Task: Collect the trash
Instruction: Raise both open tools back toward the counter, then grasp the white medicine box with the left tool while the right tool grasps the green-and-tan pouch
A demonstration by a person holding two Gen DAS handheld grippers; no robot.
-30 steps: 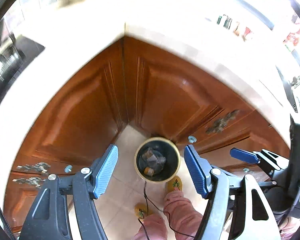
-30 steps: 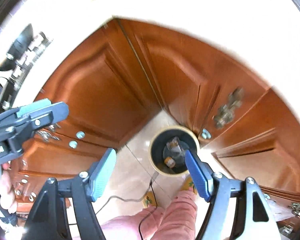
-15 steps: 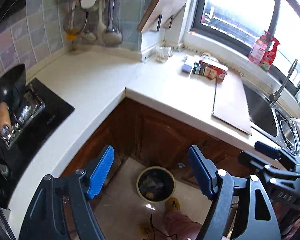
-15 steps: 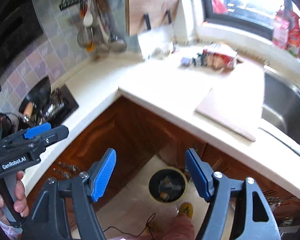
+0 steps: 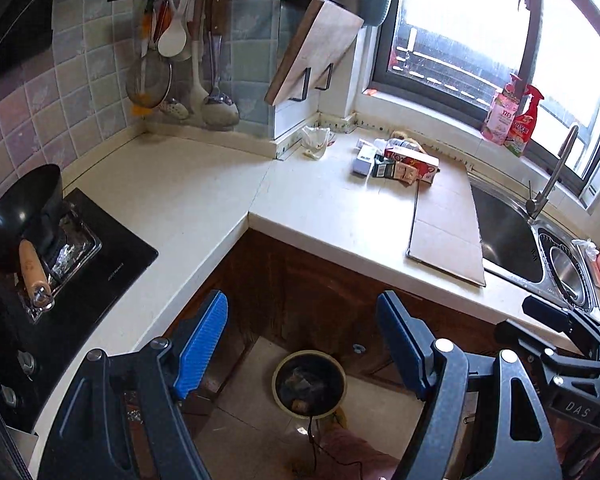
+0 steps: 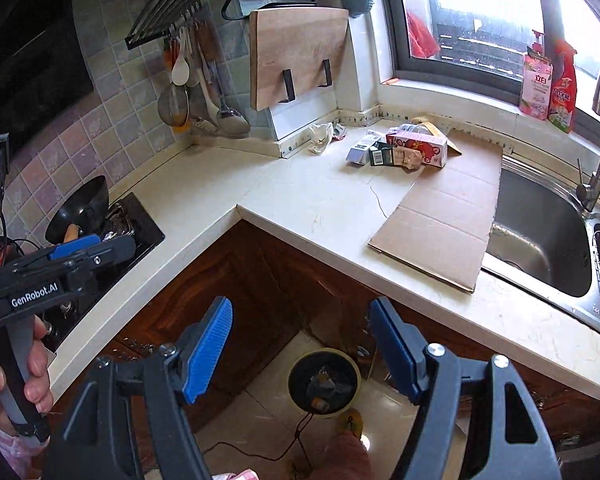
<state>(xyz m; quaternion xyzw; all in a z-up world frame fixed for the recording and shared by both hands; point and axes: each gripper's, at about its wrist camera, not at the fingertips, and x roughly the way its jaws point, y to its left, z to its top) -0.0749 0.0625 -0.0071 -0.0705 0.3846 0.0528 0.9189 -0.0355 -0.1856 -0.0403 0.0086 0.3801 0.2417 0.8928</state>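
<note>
A round bin with trash in it stands on the floor in the cabinet corner. On the counter near the window lies a cluster of trash: a pink carton, small boxes and a crumpled clear wrapper. My left gripper hangs open and empty above the bin, well short of the counter trash. My right gripper is likewise open with nothing between its blue pads. The left gripper also shows at the left edge of the right wrist view, held by a hand.
A flat cardboard sheet lies beside the steel sink with its tap. A black wok sits on the hob at left. Utensils and a wooden board hang on the tiled wall. Spray bottles stand on the sill.
Both grippers have risen from close over the bin and tilted up, so the counter, sink and wall came into view and the bin shrank. Both stayed open and empty.
</note>
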